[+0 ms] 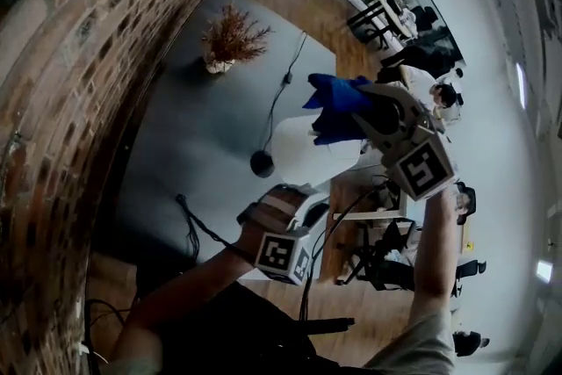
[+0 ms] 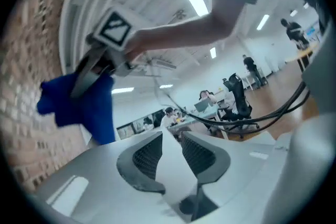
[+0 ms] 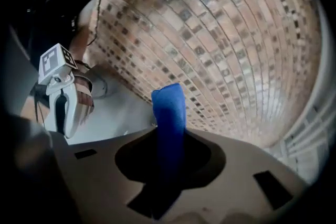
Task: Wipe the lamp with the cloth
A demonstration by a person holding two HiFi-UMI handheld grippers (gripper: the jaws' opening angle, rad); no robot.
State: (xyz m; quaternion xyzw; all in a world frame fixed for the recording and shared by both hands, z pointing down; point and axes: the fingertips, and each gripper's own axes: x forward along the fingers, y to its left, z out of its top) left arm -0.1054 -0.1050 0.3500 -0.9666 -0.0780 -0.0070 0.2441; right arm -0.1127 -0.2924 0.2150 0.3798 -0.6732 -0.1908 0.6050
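A lamp with a white shade [image 1: 303, 155] and a black base [image 1: 262, 162] stands on the dark table [image 1: 198, 136]. My right gripper [image 1: 356, 108] hangs just above the shade, shut on a blue cloth [image 1: 332, 101]. In the right gripper view the cloth [image 3: 169, 107] sticks up out of the closed jaws [image 3: 168, 131]. My left gripper [image 1: 285, 198] sits at the shade's near lower edge. In the left gripper view a white piece of the shade [image 2: 173, 165] fills the gap of that gripper [image 2: 170, 136], with both pads against it.
A brick wall [image 1: 70, 57] runs along the table's left side. A dried plant in a pot [image 1: 230, 39] stands at the far end, and the lamp's cord [image 1: 281, 92] trails toward it. A black cable [image 1: 198, 228] lies near me. Desks and seated people [image 1: 421, 57] are far right.
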